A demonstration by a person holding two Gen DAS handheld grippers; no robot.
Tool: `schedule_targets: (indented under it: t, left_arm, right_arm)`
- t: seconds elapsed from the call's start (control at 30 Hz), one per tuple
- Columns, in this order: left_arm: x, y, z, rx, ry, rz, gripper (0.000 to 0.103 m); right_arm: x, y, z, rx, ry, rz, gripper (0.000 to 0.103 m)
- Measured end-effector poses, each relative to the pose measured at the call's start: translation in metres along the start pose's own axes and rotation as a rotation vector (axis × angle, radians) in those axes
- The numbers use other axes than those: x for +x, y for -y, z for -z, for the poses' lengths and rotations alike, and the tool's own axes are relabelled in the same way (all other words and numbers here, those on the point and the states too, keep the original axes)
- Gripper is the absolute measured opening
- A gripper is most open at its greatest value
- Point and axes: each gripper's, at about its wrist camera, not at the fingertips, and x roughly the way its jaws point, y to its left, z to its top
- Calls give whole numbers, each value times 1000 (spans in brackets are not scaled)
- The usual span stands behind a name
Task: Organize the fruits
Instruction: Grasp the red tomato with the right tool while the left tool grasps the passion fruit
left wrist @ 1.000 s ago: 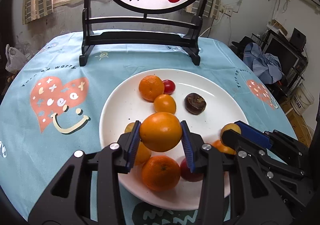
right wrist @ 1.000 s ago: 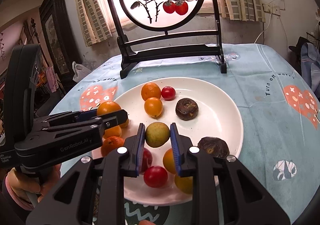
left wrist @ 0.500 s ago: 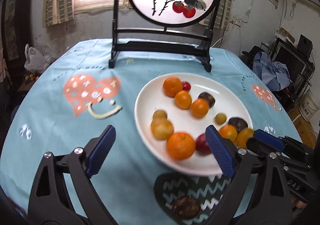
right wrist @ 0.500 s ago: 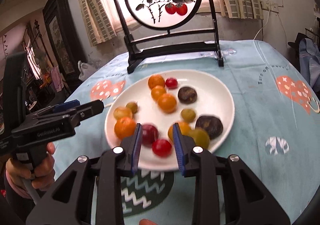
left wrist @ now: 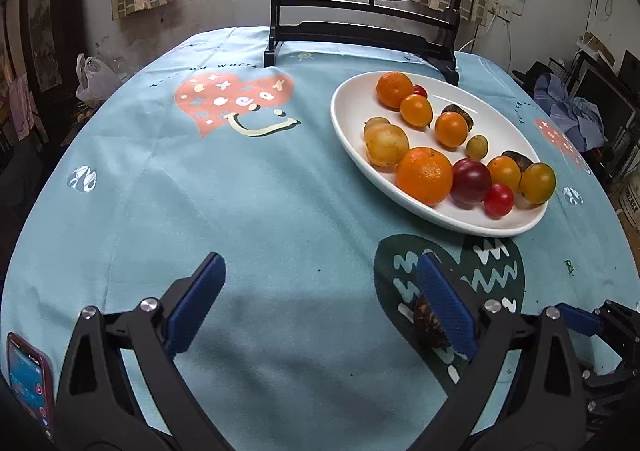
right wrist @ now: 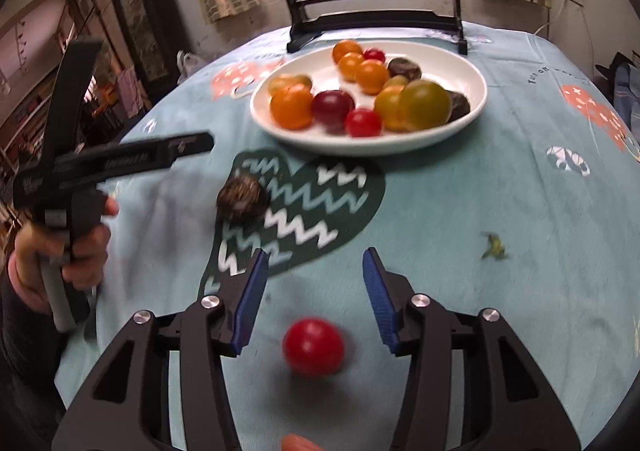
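A white plate [left wrist: 352, 119] [right wrist: 472, 107] holds several oranges, tomatoes and dark fruits. My left gripper [left wrist: 320, 291] is open and empty over bare cloth, near the table's front edge. A dark brown fruit [left wrist: 426, 319] [right wrist: 242, 193] lies on the cloth, just behind its right finger. My right gripper [right wrist: 314, 283] is open and empty. A red tomato [right wrist: 313, 347] lies on the cloth between its fingers, close to the camera. The left gripper also shows in the right wrist view [right wrist: 120, 159], held in a hand.
A black stand with a round painted panel [left wrist: 360, 39] [right wrist: 376, 23] stands at the table's far edge behind the plate. A phone [left wrist: 28, 383] lies at the front left corner. A small green scrap [right wrist: 494, 247] lies on the cloth to the right.
Both grippers let go of their fruit onto the plate and pulled back toward the table's front. The left opened wide; the right opened after.
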Motion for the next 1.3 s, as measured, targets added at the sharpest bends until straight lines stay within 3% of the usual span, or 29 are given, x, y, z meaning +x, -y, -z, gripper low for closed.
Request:
schedule_targets:
  t: [0.1,0.23,0.4,0.5,0.57,0.8,0.9,1.0,1.03,1.13,1.3]
  left_arm:
    - [-1,3,0,11,-6,13,98]
    - [-2,5,0,23,-9,8,98]
    - [-8,7,1,29,1,23,98]
    - [-10,7,3,38,8,10,98]
    - [-9,6,4,31,-1,15,98]
    - [-13,0,6,15,1,24,98]
    - [-14,-2,6,5,-3,37,98]
    - [-17,-2,6,8,9,35,98]
    - [-17,-3,6,6,10,35,98]
    - [-19,-5,6,-6,9,44,98]
    - [-22,-5,7,-5,19,52,98]
  right_arm:
    - [-12,3,5,42,40,31,53]
    - [-5,-1,17,36,-58,63,55]
    - [-2,-11,21,-13,-82,112,57]
    - [3,-15,22,-41,-103,68,73]
    - [7,-18,23,-61,-129,1,102]
    - [4,-15,22,-23,-113,-15,102]
    - [6,-22,22,-67,-132,19,102]
    - [10,-34,22,-116,-133,119,92]
    - [9,-33,22,-115,-127,117,87]
    - [4,-31,23,-98,-104,133,57]
    - [-1,-27,23,-81,-80,159,38]
